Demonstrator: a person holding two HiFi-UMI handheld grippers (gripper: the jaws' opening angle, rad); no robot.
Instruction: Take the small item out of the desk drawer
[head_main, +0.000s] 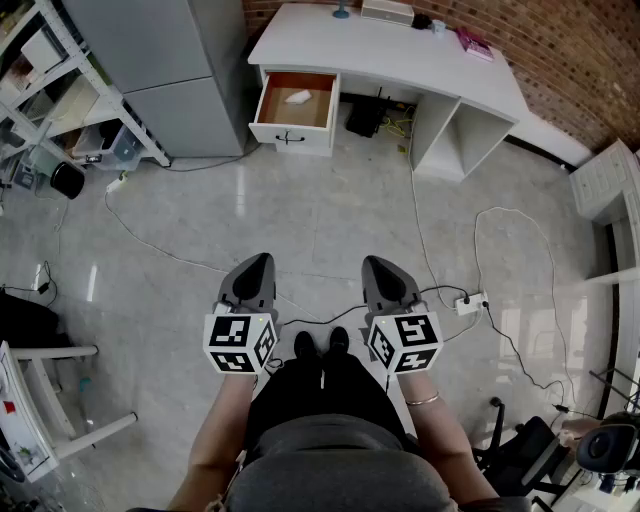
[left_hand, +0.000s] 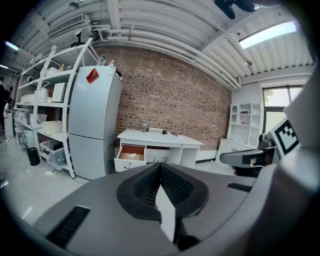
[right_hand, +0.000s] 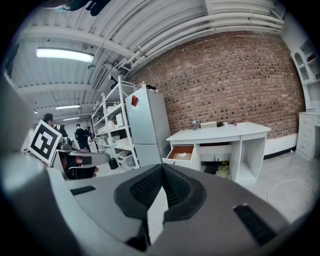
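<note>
Standing on the pale floor (head_main: 320, 215), well back from a white desk (head_main: 400, 52), a person held both forearms forward, level with each other and side by side. The left gripper (head_main: 256, 262) and the right gripper (head_main: 377, 263) pointed at the desk and were tipped slightly downward. In both gripper views the jaws met tip to tip, with nothing caught between them. A tall grey refrigerator (head_main: 165, 70) stood against the brick wall (head_main: 560, 45), just left of the desk, with white shelving (head_main: 60, 95) farther left. At the desk's left end the drawer (head_main: 262, 100) was pulled out toward the room, its brown inside open to view. The small item (head_main: 298, 97), a white object, lay on the drawer bottom near the middle, well apart from both grippers. To the right of the drawer, the desk's knee space held a black box (head_main: 364, 116) and a tangle of wires, and an open compartment (head_main: 470, 125) formed the desk's right end. A broad stretch of floor lay between the person and the drawer front. A thin cable (head_main: 150, 245) crossed it on the left, a white cable (head_main: 500, 215) looped on the right, and a power strip (head_main: 470, 301) sat near the right gripper.
</note>
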